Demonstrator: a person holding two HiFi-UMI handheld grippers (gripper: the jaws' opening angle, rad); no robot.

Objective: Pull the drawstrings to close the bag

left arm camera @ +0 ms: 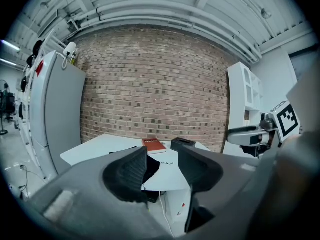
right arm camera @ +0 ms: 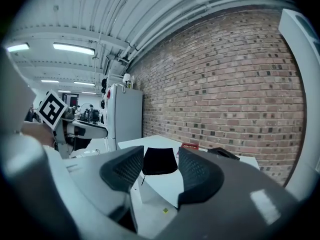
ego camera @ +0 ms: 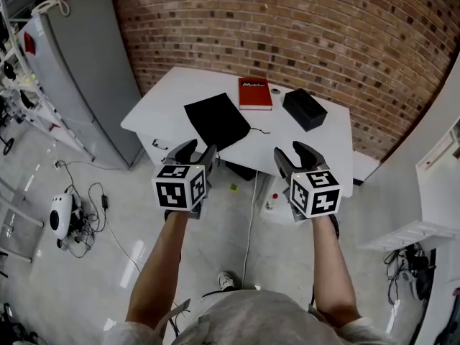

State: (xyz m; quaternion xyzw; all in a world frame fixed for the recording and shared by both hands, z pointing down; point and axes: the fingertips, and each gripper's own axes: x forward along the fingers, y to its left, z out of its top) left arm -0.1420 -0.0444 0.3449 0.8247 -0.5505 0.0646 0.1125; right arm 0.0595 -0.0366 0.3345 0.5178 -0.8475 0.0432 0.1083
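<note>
Both tools, the left gripper (ego camera: 198,151) and the right gripper (ego camera: 293,154), hover with jaws spread and empty, short of the white table (ego camera: 316,146). I judge the approach is in hand. Next comes reaching the black drawstring bag (ego camera: 217,119) at the table's near edge. The head view shows the whole bag and its cord (ego camera: 259,130) trailing rightward, whereas the left gripper view half hides the bag behind one jaw.

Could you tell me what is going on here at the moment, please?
A person holds the left hand-held gripper and the right hand-held gripper in the air, short of the white table. Both are open and empty. The black drawstring bag lies flat on the table, untouched, beside a red book and a black box.
</note>
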